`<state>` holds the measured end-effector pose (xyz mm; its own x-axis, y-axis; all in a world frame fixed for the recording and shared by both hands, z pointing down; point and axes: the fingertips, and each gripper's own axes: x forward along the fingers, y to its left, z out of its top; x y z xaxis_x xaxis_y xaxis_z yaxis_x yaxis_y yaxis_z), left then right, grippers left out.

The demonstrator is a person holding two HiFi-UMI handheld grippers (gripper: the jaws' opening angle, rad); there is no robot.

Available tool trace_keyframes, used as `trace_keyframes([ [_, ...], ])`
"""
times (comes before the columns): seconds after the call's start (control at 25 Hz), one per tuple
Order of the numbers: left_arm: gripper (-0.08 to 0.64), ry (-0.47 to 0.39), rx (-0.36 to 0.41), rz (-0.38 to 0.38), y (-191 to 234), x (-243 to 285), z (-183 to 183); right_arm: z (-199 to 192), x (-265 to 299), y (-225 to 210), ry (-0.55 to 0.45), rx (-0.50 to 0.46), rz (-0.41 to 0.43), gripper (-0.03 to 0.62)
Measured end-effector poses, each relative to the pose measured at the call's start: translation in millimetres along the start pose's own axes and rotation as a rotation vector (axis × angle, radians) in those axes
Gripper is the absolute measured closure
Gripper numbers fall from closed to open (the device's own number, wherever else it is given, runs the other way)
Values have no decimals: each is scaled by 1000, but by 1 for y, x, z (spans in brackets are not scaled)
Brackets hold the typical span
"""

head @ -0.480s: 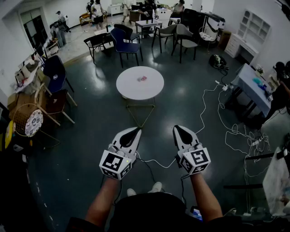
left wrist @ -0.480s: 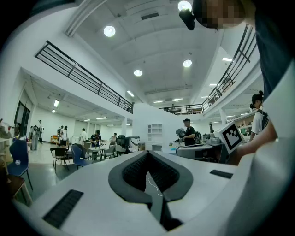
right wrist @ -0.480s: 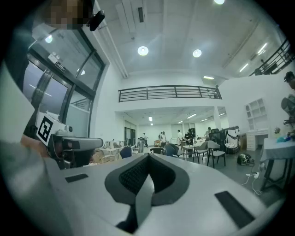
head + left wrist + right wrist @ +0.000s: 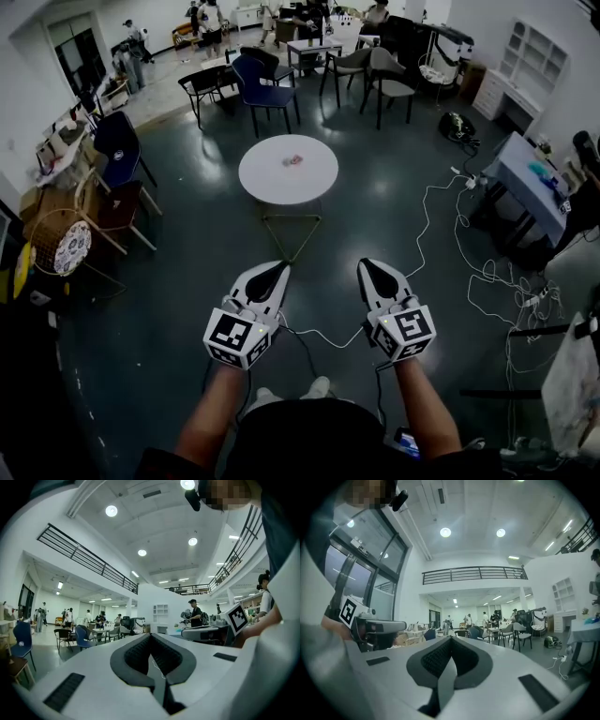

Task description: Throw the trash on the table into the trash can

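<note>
Nearest: left gripper point(image 4: 280, 269) and right gripper point(image 4: 365, 265), jaws of each pressed together, nothing between. Both level, side by side, pointing ahead, forearms stretched out, well short of the round table point(image 4: 267, 183). Small pinkish trash point(image 4: 293, 161) near that table's centre, seen in head view only. White cable point(image 4: 424, 220) on floor to the right, likewise. In gripper views only: mezzanine railing point(image 4: 473, 573), ceiling lights point(image 4: 111, 511). Furthest out: blue chair point(image 4: 255, 75), more chairs, people.

Small pinkish item point(image 4: 294, 160) on round table point(image 4: 262, 183) too small to identify, white bag point(image 4: 574, 380) cut by right edge
</note>
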<state>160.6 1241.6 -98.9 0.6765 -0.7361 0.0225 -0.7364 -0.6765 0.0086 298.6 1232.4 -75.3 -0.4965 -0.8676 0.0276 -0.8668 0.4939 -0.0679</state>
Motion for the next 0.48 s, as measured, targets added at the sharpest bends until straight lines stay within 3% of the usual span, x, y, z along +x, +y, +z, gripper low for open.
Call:
trace_keyframes([
  [0.48, 549, 47, -8, 81, -9, 29, -26, -24, 1, -51, 21, 30, 32, 575],
])
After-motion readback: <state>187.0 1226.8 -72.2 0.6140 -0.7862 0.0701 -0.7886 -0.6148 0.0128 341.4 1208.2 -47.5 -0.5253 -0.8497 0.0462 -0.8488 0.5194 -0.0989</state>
